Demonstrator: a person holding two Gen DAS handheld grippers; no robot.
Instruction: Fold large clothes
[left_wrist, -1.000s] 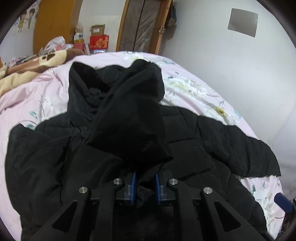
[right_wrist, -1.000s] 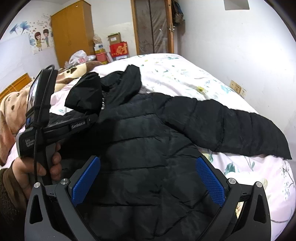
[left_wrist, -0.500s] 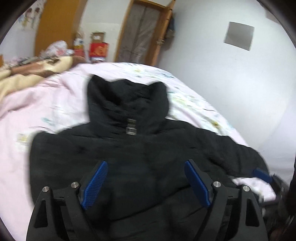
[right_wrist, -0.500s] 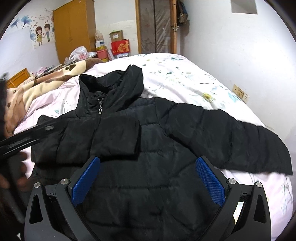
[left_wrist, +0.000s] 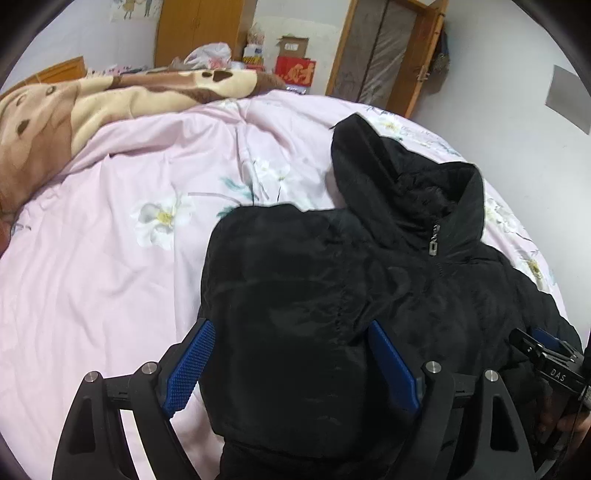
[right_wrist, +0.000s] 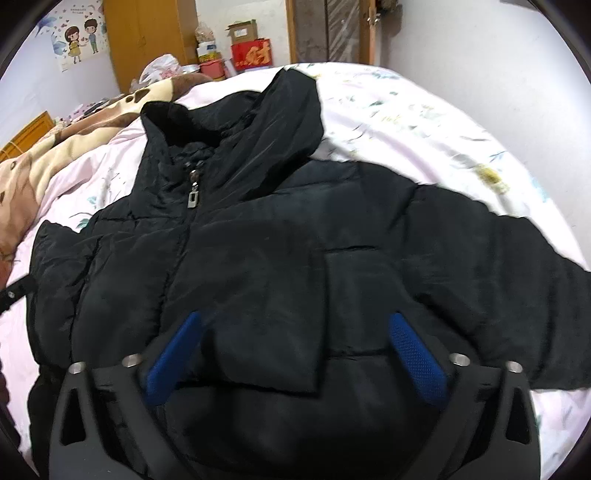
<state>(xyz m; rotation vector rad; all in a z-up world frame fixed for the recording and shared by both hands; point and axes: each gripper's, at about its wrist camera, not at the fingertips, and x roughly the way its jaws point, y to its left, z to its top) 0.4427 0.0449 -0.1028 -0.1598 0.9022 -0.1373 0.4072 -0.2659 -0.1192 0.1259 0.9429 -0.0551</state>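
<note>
My left gripper (left_wrist: 290, 363) has released the sleeve, now folded across one black jacket (right_wrist: 258, 240), jaws wide, right gripper (right_wrist: 295, 363) narrowing, both empty.

The bed (left_wrist: 110, 288) was covered by a pink floral sheet. A black padded jacket (right_wrist: 258, 266) was laid flat on it, one sleeve stretched out sideways. A brown and cream blanket (left_wrist: 92, 103) was heaped along the far edge.
</note>
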